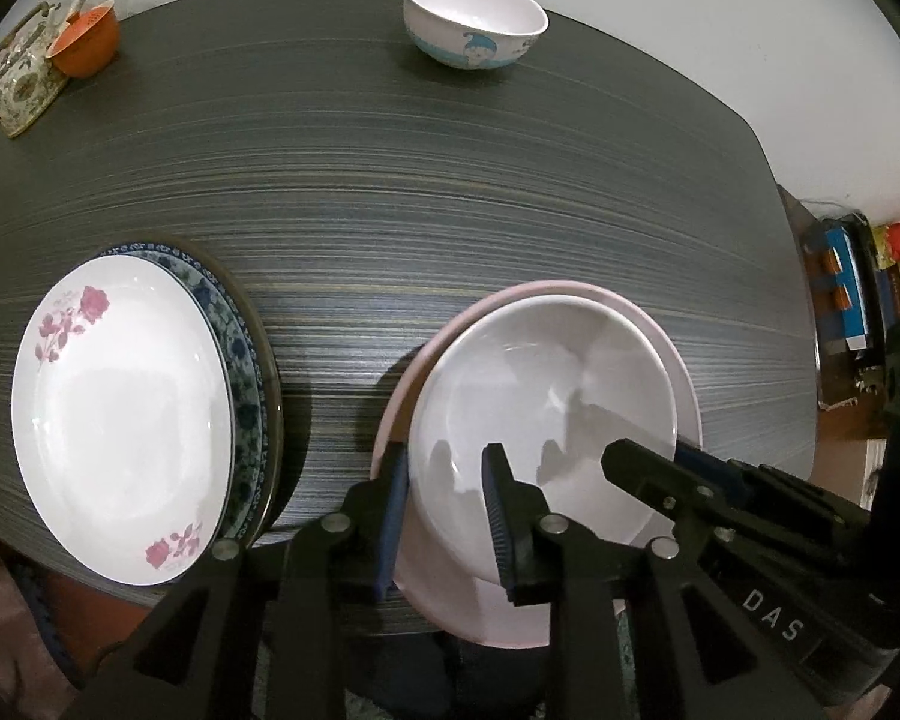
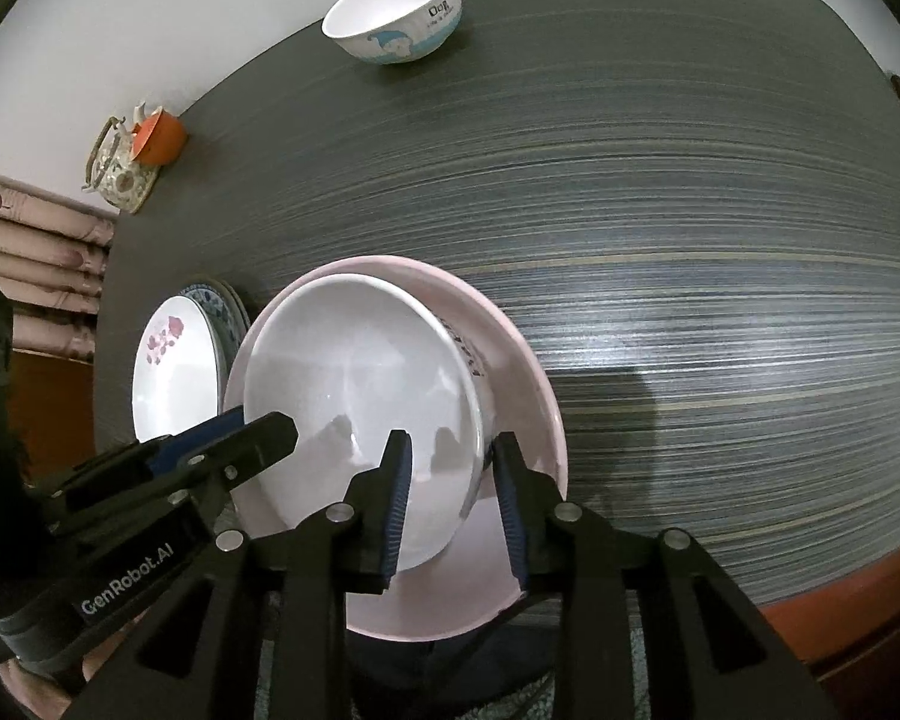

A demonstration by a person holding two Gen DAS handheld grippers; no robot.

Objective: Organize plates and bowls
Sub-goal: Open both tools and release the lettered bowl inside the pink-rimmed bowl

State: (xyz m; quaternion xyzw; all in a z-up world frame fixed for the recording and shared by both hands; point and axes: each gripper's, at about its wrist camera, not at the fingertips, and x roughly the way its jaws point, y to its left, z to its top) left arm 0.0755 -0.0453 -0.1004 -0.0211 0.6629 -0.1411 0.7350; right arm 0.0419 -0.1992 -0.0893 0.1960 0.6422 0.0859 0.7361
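A white bowl (image 1: 540,384) sits inside a larger pink bowl (image 1: 681,372) at the table's near edge; both show in the right wrist view, the white bowl (image 2: 354,372) and the pink bowl (image 2: 528,384). My left gripper (image 1: 444,480) straddles the white bowl's left rim, one finger inside and one outside. My right gripper (image 2: 453,468) straddles its right rim the same way. Neither pair of jaws looks fully closed on the rim. A white rose-patterned plate (image 1: 120,414) lies on a blue-patterned plate (image 1: 240,348) at the left. A white cartoon bowl (image 1: 474,18) stands at the far edge.
A floral teapot (image 1: 18,72) and an orange cup (image 1: 87,42) stand at the far left corner of the dark striped table (image 1: 450,180). Clutter and boxes (image 1: 852,294) lie beyond the table's right edge. The near table edge runs just under the pink bowl.
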